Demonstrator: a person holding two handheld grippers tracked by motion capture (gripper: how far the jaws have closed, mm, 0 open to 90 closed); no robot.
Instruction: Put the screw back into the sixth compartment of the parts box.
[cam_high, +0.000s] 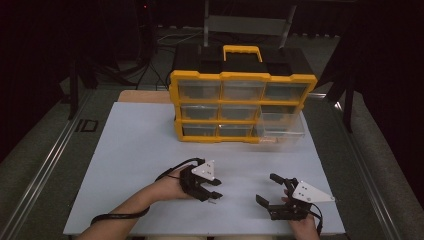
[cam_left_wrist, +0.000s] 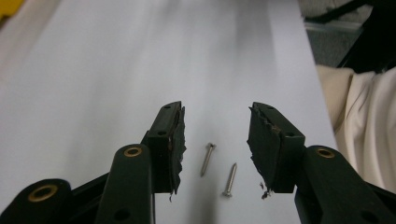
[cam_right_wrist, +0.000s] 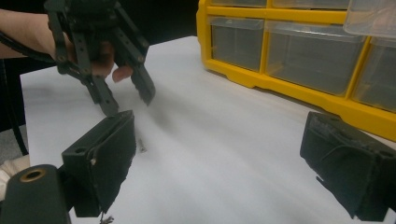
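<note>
Hovering my left gripper (cam_left_wrist: 215, 140) over two screws (cam_left_wrist: 208, 158) on the white counter (cam_high: 135, 150), its jaws apart and unclamped; my right gripper (cam_right_wrist: 224, 172) rests nearby, jaws wide apart.

The two screws (cam_left_wrist: 208, 159) look like bare metal with a dull silvery sheen, their shafts threaded. They lie on a white sheet (cam_left_wrist: 116, 70) that is smooth and matt, like paper or thin board. The left gripper (cam_left_wrist: 215, 140) is black matt plastic with brass-coloured rivets; its pads (cam_left_wrist: 176, 140) look like rough foam or rubber, torn and frayed at the edges. The organiser (cam_high: 240, 107) has a glossy yellow plastic frame and clear plastic drawers (cam_high: 280, 127). A strip of bare wood (cam_high: 142, 96) shows behind the sheet.
</note>
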